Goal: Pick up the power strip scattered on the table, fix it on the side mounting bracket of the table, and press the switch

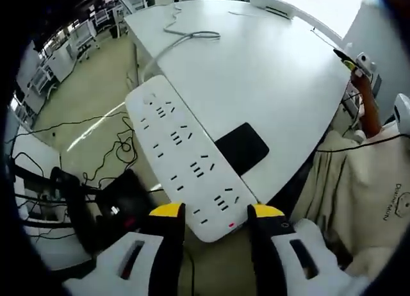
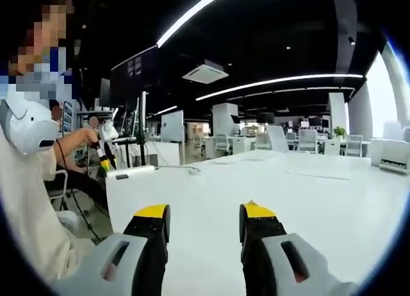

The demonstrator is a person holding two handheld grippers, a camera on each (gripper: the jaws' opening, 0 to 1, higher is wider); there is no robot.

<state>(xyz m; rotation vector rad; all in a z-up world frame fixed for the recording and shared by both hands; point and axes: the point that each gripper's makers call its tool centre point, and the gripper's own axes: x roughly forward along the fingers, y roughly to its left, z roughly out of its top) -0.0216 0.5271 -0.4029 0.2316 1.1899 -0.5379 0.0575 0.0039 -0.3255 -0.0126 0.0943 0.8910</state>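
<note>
Strip (image 1: 186, 158) is a long white rigid plastic bar with rows of sockets, and in the left gripper view it hangs out past the bench (image 1: 275, 72) edge over the floor, its near end sitting between the left gripper (image 1: 216, 214) jaws. They look closed on that end, though I can't really see the contact. A small red mark near that end is probably the switch. Its cable (image 1: 182, 36) trails back across the bench, so expect some drag and twist. I'd guess it's light but smooth and a bit slippery, so gripping across the narrow width near the end makes sense, clear of the switch. Right gripper (image 2: 204, 218) hovers over bare bench, jaws moderately apart, holding nothing. Black pad (image 1: 242, 147) lies just beside the strip.
</note>
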